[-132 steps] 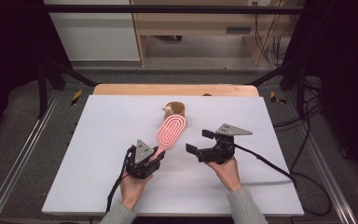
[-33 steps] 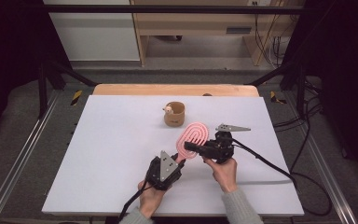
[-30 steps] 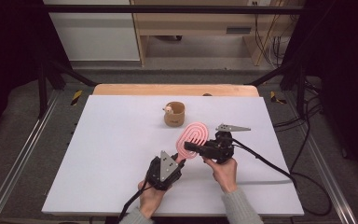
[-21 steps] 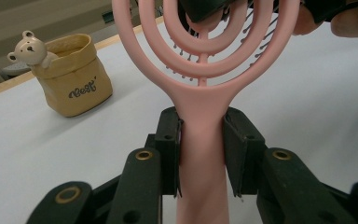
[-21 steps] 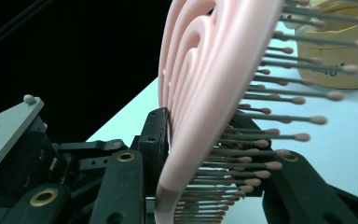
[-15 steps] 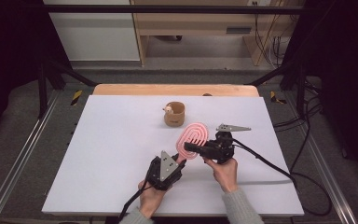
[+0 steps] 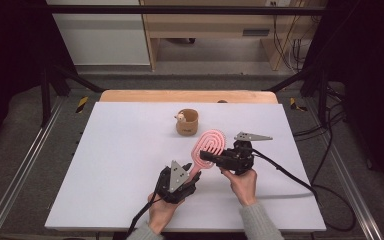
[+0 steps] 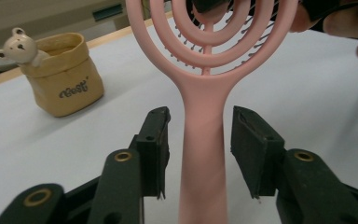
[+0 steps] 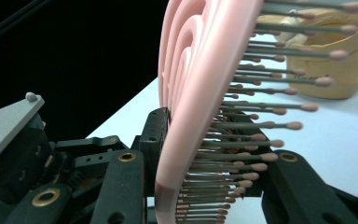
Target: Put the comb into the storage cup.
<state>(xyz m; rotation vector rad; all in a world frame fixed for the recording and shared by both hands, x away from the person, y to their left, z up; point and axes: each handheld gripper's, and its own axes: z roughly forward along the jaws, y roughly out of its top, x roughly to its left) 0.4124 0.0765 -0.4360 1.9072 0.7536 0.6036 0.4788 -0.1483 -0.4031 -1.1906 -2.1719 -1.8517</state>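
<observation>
Just right of centre in the high view, the pink hairbrush [image 7: 207, 149] hangs above the white surface [image 7: 105, 165]: the right gripper [image 7: 214, 159] pinches its oval head while the left gripper [image 8: 200, 149] keeps its fingers [image 8: 154, 149] wide beside the handle, apparently a handover. Since 4.4 seconds ago, both have shifted rightward, away from the bear-trimmed tan cup [image 7: 187, 121].

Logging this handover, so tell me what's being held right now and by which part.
The right gripper clamps the pink hairbrush by its head; the left gripper stands open around the handle.
</observation>
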